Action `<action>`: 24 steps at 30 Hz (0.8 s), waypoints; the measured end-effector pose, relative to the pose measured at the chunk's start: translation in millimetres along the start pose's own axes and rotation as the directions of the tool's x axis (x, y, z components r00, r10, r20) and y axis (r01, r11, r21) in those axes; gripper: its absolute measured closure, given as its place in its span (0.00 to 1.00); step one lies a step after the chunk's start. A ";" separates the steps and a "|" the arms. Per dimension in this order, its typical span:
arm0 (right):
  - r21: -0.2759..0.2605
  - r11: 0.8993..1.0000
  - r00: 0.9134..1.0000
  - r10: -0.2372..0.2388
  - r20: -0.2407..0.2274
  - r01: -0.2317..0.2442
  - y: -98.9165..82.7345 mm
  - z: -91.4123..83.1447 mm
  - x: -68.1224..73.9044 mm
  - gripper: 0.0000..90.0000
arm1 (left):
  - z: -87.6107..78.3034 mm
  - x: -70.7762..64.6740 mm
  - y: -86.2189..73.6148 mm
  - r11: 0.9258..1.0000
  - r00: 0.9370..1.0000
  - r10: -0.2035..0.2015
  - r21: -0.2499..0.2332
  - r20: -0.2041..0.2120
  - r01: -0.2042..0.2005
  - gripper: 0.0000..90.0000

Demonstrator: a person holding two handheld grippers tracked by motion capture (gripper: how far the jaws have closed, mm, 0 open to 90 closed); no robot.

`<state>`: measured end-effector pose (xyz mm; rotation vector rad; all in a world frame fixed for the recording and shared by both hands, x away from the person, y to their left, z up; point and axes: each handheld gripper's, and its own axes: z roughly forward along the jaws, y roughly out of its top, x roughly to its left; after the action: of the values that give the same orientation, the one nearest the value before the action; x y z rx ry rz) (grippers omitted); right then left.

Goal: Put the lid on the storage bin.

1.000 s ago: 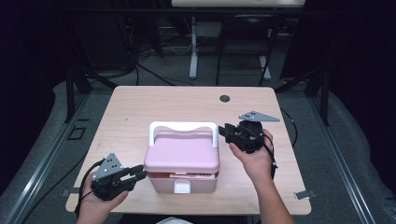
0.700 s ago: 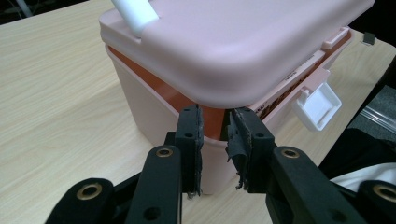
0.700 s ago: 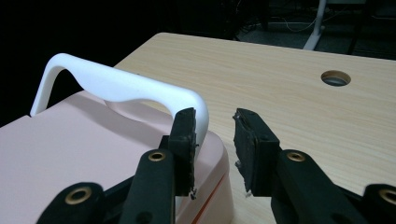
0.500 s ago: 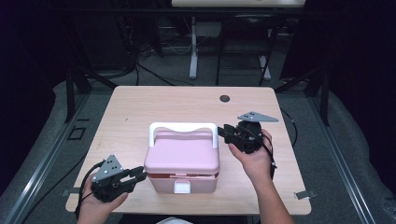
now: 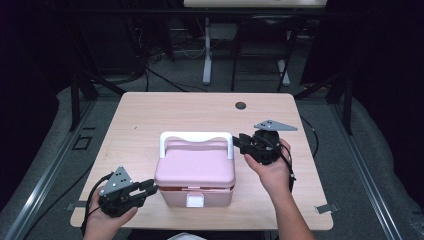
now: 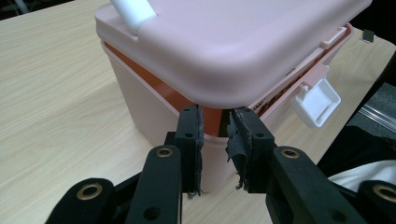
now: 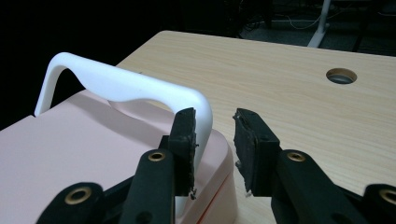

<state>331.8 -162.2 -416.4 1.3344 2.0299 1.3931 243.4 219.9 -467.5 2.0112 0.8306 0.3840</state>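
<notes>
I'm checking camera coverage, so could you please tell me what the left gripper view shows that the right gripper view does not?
The left gripper view alone gives the box's white latch, the orange strip under the lid and the box's side wall, with the left claw open at the lid's edge. The right gripper view alone gives the table's hole and the whole arch of the handle, beside the open right claw. Both show the pink lid and the wooden table.

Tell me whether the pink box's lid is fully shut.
Not fully shut. In the left gripper view the lid sits raised above the box, an orange gap showing along the rim, and the white latch hangs unfastened.
</notes>
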 end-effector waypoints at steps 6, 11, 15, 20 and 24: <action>-0.001 1.000 1.000 0.001 0.001 -0.001 0.0 -0.4 -0.4 0.76 | 0.5 -0.5 -0.4 1.000 1.000 -0.001 0.003 0.000 0.001 0.81; -0.003 1.000 1.000 0.004 0.002 -0.004 0.1 -0.9 -1.6 0.76 | 1.3 -1.2 -0.6 1.000 1.000 0.001 0.005 -0.001 -0.001 0.81; -0.004 1.000 1.000 0.008 0.004 -0.008 -0.2 -0.7 -2.3 0.76 | 1.3 -1.1 -0.9 1.000 1.000 -0.003 0.005 -0.002 0.003 0.81; -0.002 1.000 1.000 0.008 0.004 -0.008 -0.5 -0.3 -2.9 0.76 | 1.4 -1.5 -0.9 1.000 1.000 -0.001 0.009 -0.005 0.001 0.81; -0.002 1.000 1.000 0.010 0.003 -0.010 -0.5 -0.3 -3.1 0.76 | 1.0 -2.0 -1.0 1.000 1.000 -0.004 0.013 -0.006 0.004 0.81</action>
<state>332.9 -165.0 -417.4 1.3466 2.0219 1.3956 242.1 218.2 -468.8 2.0211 0.8425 0.3839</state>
